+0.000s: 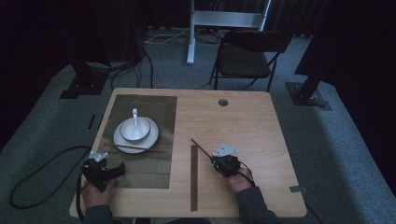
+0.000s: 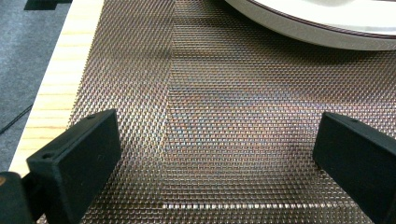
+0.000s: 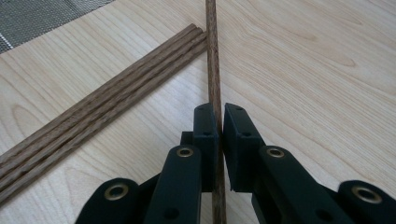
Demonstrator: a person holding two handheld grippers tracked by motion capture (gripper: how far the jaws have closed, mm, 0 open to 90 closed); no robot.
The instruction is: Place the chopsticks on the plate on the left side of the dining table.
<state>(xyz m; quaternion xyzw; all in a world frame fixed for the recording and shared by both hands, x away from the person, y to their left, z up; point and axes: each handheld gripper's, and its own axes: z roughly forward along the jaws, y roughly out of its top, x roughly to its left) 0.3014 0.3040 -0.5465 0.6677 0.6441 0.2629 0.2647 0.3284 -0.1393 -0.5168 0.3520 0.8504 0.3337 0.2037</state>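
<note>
My right gripper (image 3: 220,109) is shut on a single dark wooden chopstick (image 3: 212,56), which runs straight out past the jaws over the bare table. In the high view this gripper (image 1: 213,157) sits right of centre, with the held chopstick (image 1: 201,147) pointing up and to the left. A bundle of chopsticks (image 3: 107,98) lies flat just left of it, seen as a long strip (image 1: 194,179). My left gripper (image 2: 219,144) is open and holds nothing, hovering over the woven placemat (image 2: 210,93) at its near left corner (image 1: 120,169).
A white plate (image 1: 154,136) on the placemat (image 1: 161,107) carries a bowl (image 1: 135,130) with a spoon (image 1: 135,116). Another chopstick (image 1: 135,148) lies across the plate's near rim. The plate's edge (image 2: 327,32) lies ahead of the left jaws. A chair (image 1: 245,58) stands beyond the table.
</note>
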